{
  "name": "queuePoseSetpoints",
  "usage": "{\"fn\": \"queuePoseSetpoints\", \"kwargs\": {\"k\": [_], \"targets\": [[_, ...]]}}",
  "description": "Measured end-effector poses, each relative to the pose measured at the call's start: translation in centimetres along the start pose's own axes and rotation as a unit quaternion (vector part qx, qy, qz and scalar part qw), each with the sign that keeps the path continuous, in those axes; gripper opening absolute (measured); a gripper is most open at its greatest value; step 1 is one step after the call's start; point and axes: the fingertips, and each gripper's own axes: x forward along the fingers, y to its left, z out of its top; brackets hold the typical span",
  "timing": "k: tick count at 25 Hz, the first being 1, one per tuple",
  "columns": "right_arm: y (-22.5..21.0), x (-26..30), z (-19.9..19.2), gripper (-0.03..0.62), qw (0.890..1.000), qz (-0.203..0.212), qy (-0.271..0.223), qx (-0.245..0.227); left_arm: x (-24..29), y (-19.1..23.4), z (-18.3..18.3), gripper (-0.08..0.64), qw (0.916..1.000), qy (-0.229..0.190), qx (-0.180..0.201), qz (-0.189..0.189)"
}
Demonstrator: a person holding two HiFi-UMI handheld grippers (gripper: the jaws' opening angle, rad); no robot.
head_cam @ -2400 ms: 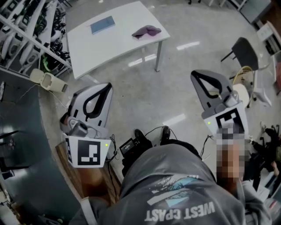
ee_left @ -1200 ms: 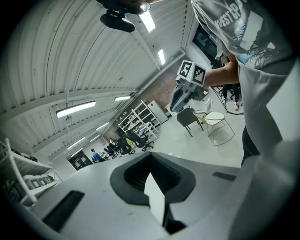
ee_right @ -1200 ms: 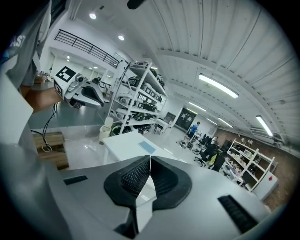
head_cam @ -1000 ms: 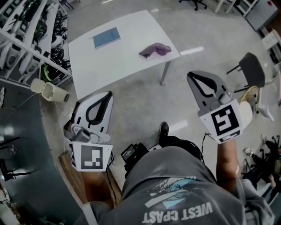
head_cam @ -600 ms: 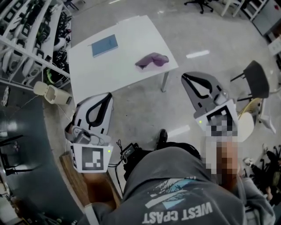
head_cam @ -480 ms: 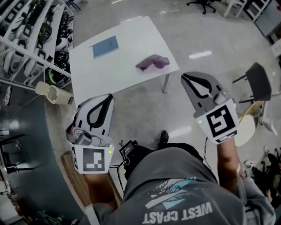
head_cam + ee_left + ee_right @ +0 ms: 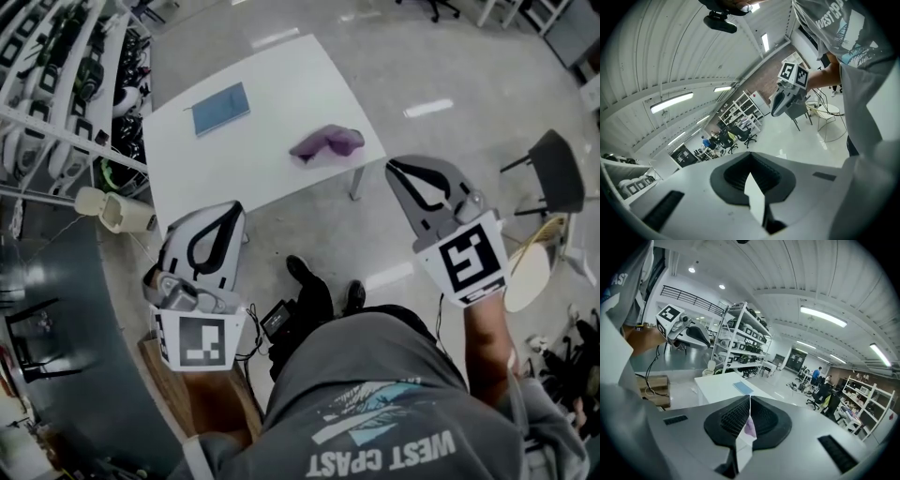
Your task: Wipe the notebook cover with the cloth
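Head view, with both gripper views. The cloth [image 7: 326,143], a purple, crumpled heap, lies near the right edge of the white tabletop [image 7: 272,94], toward its near right corner. We judge it light, soft and limp, best taken by pinching a raised fold at its top. The notebook [image 7: 220,108], thin and flat with a plain blue cover, lies closed near the far edge, toward the far left corner and well apart from the cloth. We expect it to be light and liable to slide on the smooth tabletop under a wiping stroke, so one corner or edge should be pressed down while the cover is wiped. The left gripper [image 7: 232,206] and the right gripper [image 7: 390,165] hang over the floor, short of the tabletop. Each has its fingers closed together on nothing.
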Motion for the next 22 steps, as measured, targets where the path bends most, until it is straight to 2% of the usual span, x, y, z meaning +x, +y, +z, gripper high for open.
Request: {"fn": "queuePoseSetpoints", "kwargs": {"k": [9, 16, 22], "targets": [[-2.6, 5.7, 1.6, 0.031, 0.998, -0.045, 0.037, 0.009, 4.8, 6.3, -3.5, -0.001, 0.9981, -0.056, 0.005, -0.024], [-3.3, 12.0, 4.2, 0.031, 0.996, -0.069, 0.059, 0.018, 6.8, 11.4, -9.2, 0.000, 0.9963, -0.072, -0.001, -0.046], [-3.9, 15.1, 5.3, 0.031, 0.993, -0.085, 0.075, 0.025, 8.1, 14.2, -11.6, 0.000, 0.9943, -0.089, -0.001, -0.058]]}}
